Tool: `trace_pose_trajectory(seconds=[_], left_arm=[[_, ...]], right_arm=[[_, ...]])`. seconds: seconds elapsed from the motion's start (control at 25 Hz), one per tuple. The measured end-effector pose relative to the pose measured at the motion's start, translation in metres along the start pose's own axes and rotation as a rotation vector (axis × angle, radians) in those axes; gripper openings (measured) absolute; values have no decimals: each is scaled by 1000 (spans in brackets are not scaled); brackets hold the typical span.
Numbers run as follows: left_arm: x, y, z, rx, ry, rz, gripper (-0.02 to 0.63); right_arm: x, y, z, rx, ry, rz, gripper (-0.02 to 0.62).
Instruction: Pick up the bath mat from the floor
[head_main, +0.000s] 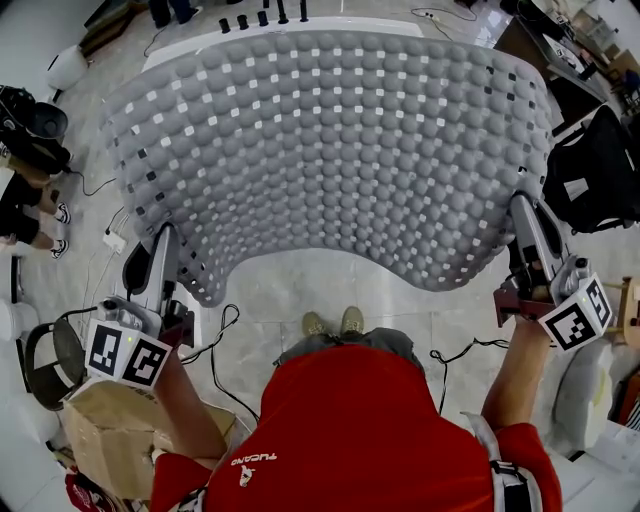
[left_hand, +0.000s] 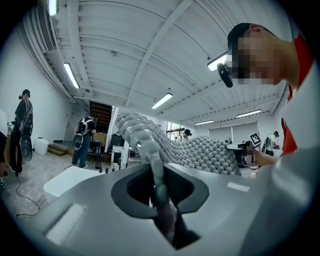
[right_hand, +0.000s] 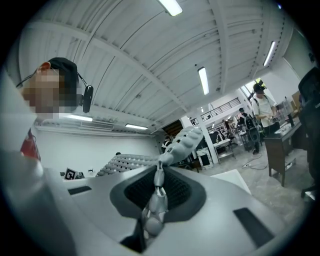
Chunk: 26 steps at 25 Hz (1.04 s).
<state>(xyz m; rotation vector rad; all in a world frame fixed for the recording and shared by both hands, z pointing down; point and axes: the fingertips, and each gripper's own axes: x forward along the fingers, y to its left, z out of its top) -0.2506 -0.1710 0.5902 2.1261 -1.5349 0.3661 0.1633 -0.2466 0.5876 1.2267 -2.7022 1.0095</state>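
Left gripper (head_main: 166, 240), right gripper (head_main: 522, 205) each clamped on bath mat (head_main: 330, 150) edge (mat spread between them).

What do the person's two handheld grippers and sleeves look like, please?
Both the left gripper and the right gripper have long, pale grey jaws on darker bodies. Each carries a white cube with black square markers. The person wears a red short-sleeved shirt with small white lettering.
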Motion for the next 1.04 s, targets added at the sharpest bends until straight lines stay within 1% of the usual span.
trace_pose_trajectory(seconds=[0.2,0.4,0.52,0.64,0.72,0.84,0.92,1.04], left_arm=[[7,5,-23,-58,-63,6,48],[1,20,-30,-52,-71,-4,48],[4,25,-38,-73,-88,-22,46],[6,28,-40,-91,-91,-23,46],[6,20,-32,-89,-90,-19,46],[5,-2,-2,-41,-98,1,44],[5,-24,18,-19,-104,10,44],[8,-65,36,-22,-109,7,44]], right_arm=[[13,-3,4,-101,41,9,34],[18,8,-9,-103,36,2,34],[21,15,-7,-134,43,-7,34],[26,19,-3,-148,56,-9,34],[21,16,6,-147,57,-6,34],[8,6,26,-131,21,21,34],[-6,-2,43,-126,3,35,34],[-37,-15,74,-135,5,33,34]])
